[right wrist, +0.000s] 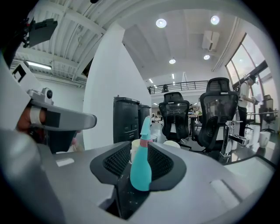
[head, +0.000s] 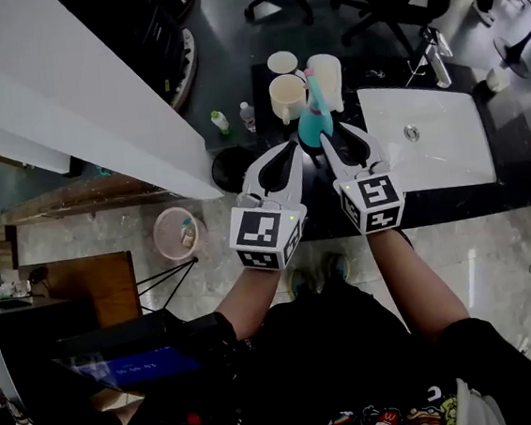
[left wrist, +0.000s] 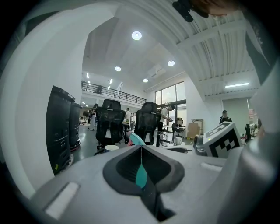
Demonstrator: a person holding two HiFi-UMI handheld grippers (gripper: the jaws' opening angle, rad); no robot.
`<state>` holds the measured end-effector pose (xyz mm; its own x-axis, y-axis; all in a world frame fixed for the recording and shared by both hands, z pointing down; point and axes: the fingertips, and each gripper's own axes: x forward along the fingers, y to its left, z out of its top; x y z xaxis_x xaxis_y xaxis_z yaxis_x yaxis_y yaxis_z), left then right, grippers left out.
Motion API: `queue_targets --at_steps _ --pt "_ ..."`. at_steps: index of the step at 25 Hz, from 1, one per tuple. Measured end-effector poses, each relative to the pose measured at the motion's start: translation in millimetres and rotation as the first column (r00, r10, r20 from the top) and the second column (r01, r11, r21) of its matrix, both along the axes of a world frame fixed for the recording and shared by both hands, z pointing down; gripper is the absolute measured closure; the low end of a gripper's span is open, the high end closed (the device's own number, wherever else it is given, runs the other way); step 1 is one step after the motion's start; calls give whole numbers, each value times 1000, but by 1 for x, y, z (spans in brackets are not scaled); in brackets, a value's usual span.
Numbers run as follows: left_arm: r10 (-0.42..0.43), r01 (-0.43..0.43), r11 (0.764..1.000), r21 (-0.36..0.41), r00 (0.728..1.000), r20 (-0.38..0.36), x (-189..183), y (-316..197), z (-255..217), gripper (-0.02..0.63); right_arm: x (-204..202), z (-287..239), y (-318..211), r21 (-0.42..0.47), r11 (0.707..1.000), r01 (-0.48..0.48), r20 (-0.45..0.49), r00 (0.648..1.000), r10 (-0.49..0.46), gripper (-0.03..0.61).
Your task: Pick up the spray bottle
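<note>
A teal spray bottle (head: 315,122) with a pink collar stands upright on the black counter (head: 516,176), left of the sink. My right gripper (head: 342,136) is open just before it. In the right gripper view the bottle (right wrist: 141,168) stands in the gap of the right gripper (right wrist: 140,146), and I see no pad pressing on it. My left gripper (head: 289,148) is beside it on the left, level with the bottle. Its jaws stand shut, and in the left gripper view a sliver of the teal bottle (left wrist: 141,176) shows through the slit of the left gripper (left wrist: 141,148).
Three cream cups (head: 288,96) stand just behind the bottle. A white sink (head: 457,154) with a faucet (head: 436,61) fills the counter's right part. On the floor at the left are small bottles (head: 221,122) and a pink basket (head: 178,233). Office chairs (right wrist: 215,116) stand beyond.
</note>
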<state>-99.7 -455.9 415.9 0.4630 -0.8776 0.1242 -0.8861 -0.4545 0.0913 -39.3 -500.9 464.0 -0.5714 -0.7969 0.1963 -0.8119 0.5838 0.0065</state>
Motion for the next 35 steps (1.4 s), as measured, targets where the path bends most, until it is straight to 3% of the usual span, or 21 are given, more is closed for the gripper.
queue_targets --at_steps 7,12,28,35 --pt "-32 32 999 -20 999 16 -7 -11 5 614 -16 12 -30 9 1000 -10 -4 1000 10 368" --pt "-29 30 999 -28 999 22 -6 -14 7 614 -22 13 -45 18 999 -27 10 1000 26 350" --pt "-54 55 998 -34 998 28 -11 -15 7 614 -30 10 -66 52 997 -59 7 998 59 410" --pt "-50 51 998 -32 998 33 -10 -8 6 614 -25 4 -59 65 997 -52 6 999 52 403"
